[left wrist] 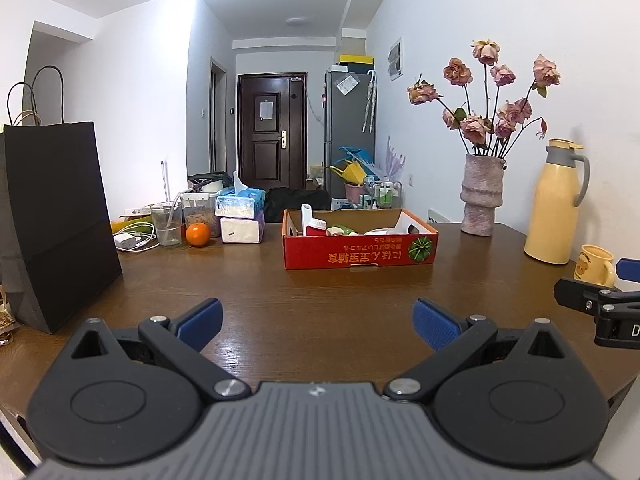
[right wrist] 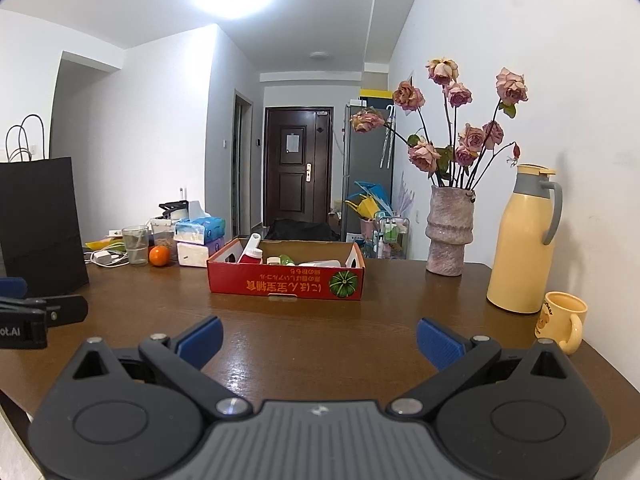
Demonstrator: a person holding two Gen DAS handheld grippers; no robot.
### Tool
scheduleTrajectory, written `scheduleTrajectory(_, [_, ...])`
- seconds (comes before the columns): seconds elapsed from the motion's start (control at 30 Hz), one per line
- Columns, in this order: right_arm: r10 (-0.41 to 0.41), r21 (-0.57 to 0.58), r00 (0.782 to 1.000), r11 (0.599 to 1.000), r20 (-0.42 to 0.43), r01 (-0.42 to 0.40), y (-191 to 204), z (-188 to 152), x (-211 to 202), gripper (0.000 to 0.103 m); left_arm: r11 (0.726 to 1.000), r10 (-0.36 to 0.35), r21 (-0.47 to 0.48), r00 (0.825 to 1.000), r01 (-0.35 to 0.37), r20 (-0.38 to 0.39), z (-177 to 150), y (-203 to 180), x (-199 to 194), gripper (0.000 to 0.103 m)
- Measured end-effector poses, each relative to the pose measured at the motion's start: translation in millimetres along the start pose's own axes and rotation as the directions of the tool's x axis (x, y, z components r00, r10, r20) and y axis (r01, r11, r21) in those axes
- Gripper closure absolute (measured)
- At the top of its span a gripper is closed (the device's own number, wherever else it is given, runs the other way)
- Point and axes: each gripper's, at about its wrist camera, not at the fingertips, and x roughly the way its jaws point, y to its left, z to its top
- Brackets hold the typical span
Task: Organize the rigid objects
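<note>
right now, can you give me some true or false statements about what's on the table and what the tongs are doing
1. Both tongs, left and right, are open and hold nothing. True.
2. The red cardboard box is empty. False: several items lie inside it, among them a white and red bottle.
3. The orange sits inside the red box. False: it rests on the table, left of the box, beside a glass.
4. A yellow mug stands in front of the yellow thermos jug. True.
5. The vase holds pink roses. True.
6. The black paper bag lies flat. False: it stands upright.
</note>
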Motion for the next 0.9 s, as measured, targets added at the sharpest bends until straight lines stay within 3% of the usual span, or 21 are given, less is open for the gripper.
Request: scheduleTrajectory(0.9, [-0.009,0.005,1.0,1.0,-0.017,0.009,1.7,-4.4,-1.5,0.0,1.0,-0.024,0.008,1.0,0.024,-0.005,-3.6,-3.0,-5.1,0.0])
